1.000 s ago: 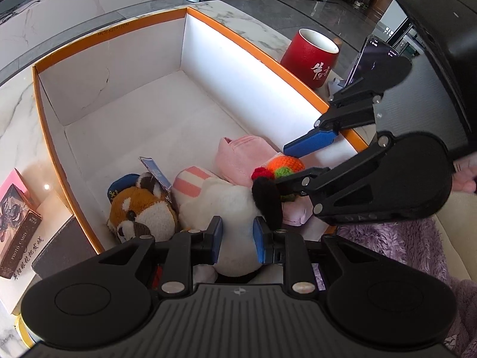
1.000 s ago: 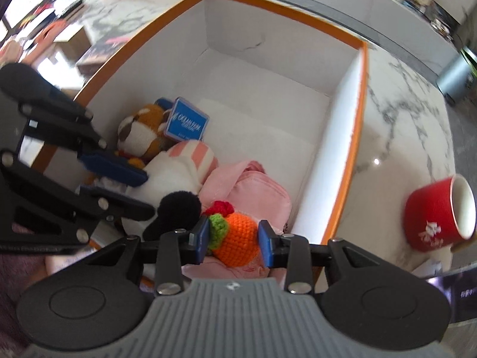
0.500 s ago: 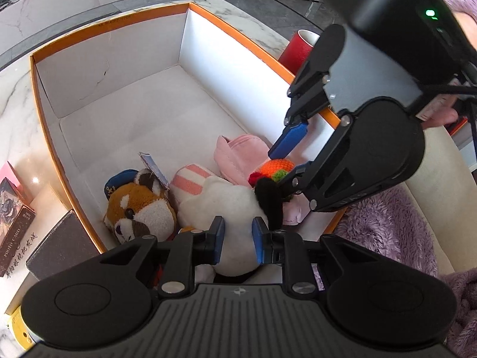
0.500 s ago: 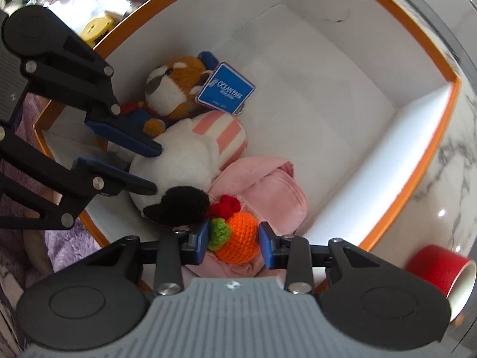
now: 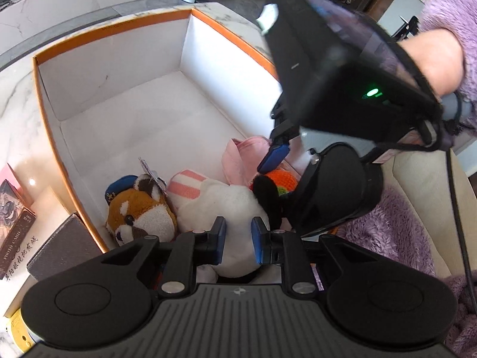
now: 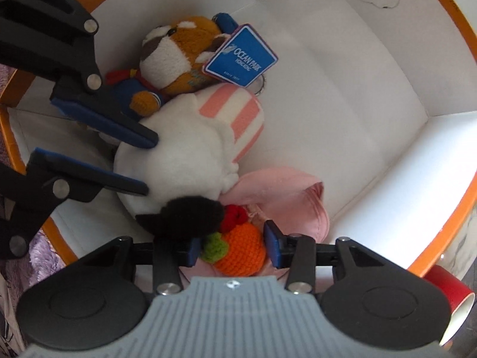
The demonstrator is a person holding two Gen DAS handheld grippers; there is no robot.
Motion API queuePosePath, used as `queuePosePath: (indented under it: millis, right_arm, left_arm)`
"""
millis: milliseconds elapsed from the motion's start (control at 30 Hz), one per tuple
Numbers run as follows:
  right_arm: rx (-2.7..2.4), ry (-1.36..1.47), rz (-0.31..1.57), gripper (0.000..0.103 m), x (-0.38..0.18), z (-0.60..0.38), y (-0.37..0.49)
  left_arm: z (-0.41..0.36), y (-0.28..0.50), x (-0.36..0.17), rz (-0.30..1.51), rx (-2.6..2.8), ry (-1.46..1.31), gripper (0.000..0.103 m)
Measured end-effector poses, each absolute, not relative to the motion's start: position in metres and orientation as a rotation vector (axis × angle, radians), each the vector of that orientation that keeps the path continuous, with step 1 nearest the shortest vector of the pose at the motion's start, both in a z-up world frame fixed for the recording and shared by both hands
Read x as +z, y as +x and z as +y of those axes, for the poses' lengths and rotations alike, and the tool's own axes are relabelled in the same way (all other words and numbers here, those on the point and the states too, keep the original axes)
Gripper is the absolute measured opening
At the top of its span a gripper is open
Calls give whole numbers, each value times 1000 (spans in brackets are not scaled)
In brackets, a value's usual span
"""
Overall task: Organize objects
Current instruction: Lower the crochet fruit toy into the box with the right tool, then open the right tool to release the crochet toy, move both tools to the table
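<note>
An orange-rimmed white box (image 5: pixel 41 95) holds a red panda plush (image 5: pixel 140 211) with a blue tag (image 6: pixel 241 56), a white plush with pink stripes (image 5: pixel 220 203), a pink cap (image 6: pixel 283 191) and an orange crochet fruit (image 6: pixel 241 250). My left gripper (image 5: pixel 237 240) is open with its pads on either side of the white plush's lower end. My right gripper (image 6: pixel 232 249) is open, and the crochet fruit sits loose between its pads, with a gap on both sides. The right gripper also shows in the left wrist view (image 5: pixel 274 161), pointing steeply down into the box.
A red mug (image 6: pixel 447 298) stands outside the box at lower right. Boxed cards (image 5: pixel 15 226) and a grey case (image 5: pixel 62 250) lie left of the box. A purple fluffy sleeve (image 5: pixel 387 232) is at right. The box's far half shows bare floor (image 5: pixel 143 119).
The right gripper has tilted steeply down over the box and its jaws have widened around the crochet fruit. The left gripper has opened slightly around the white plush.
</note>
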State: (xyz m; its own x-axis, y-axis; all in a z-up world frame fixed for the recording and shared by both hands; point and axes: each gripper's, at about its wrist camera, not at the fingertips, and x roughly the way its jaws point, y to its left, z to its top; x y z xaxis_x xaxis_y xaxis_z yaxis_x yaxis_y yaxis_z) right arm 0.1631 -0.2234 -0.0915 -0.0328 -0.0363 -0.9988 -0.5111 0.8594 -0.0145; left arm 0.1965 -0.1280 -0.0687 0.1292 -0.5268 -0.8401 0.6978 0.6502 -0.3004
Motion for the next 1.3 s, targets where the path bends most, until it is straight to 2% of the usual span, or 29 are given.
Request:
queuePosePath:
  millis: [67, 267, 333, 433, 467, 533, 600, 733, 933, 1067, 1200, 1267, 1300]
  right_arm:
    - [386, -439, 1550, 47, -84, -226, 160]
    - [346, -426, 1484, 54, -53, -228, 149]
    - [333, -433, 1464, 53, -44, -228, 144]
    - [322, -401, 1453, 36, -35, -231, 138]
    - [316, -390, 1453, 27, -34, -232, 137]
    - [297, -369, 1456, 24, -36, -235, 134]
    - [277, -363, 1470, 14, -45, -237, 132]
    - [266, -330, 1457, 12, -60, -239, 133]
    - [242, -299, 1428, 12, -51, -234, 127]
    - [244, -303, 1308, 15, -18, -225, 118]
    - [276, -236, 1186, 26, 25, -215, 125]
    - [299, -221, 1134, 29, 37, -202, 127]
    - [314, -219, 1107, 34, 35, -187, 134]
  left_arm:
    - [-124, 195, -66, 1121, -893, 157, 24]
    - [-111, 184, -45, 1070, -881, 137, 24]
    - [-108, 181, -36, 1050, -870, 135, 25]
    - [-100, 173, -25, 1027, -841, 139, 25]
    - [-98, 171, -22, 1022, -832, 141, 25]
    - [-94, 169, -17, 1016, -810, 146, 25]
    - [-89, 165, -14, 1012, -784, 153, 25]
    - [-76, 161, -9, 1005, -736, 166, 25]
    - [-47, 148, 4, 982, -684, 159, 25]
    - [-21, 143, 13, 958, -655, 137, 26]
    - [8, 137, 20, 926, -604, 135, 33]
    - [23, 137, 20, 916, -572, 139, 38]
    - [29, 137, 19, 916, -556, 139, 39]
